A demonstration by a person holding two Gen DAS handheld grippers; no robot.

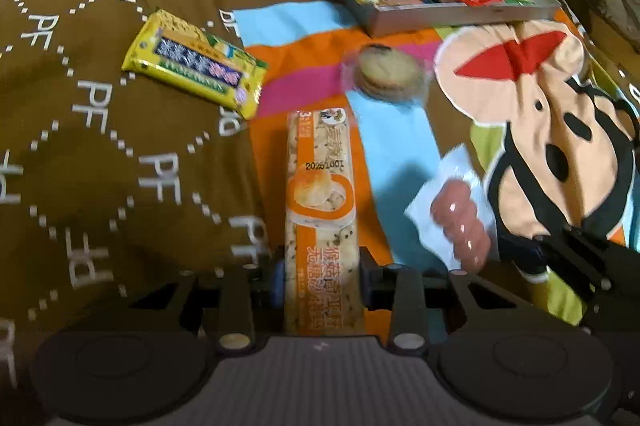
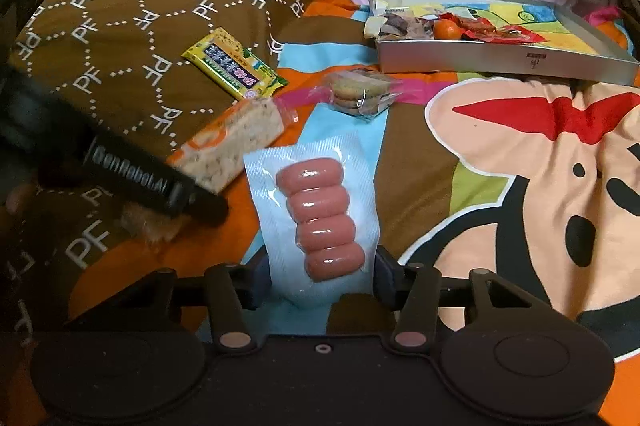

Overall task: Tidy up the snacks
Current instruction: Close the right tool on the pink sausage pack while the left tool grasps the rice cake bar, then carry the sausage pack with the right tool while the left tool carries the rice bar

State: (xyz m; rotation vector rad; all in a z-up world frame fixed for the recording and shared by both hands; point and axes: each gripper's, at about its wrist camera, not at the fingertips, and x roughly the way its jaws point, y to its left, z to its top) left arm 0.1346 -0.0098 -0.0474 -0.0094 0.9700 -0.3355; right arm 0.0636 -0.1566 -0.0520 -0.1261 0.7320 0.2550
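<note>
While both claws work at once: two packets are being taken off the patterned bedspread [image 2: 500,161], with the metal tray [image 2: 500,59] of sorted snacks lying well apart at the far side.
Left gripper [image 1: 320,276]: clamped across the near end of the long cracker packet [image 1: 320,193], pads pressing its two long sides.
Cracker packet handling: light, stiff as a block, but the crackers inside would likely crumble under a hard squeeze; the sides are the place to hold.
Right gripper [image 2: 320,276]: jaws astride the near end of the vacuum-packed sausage pouch [image 2: 316,214]; whether the pads already bite, I cannot tell.
Sausage pouch handling: soft, glossy, probably slippery; the flat film edge below the sausages looks safest.
Still loose: yellow wrapped bar [image 2: 234,65] and bagged cookies [image 2: 360,91], near the cracker packet's far end.
</note>
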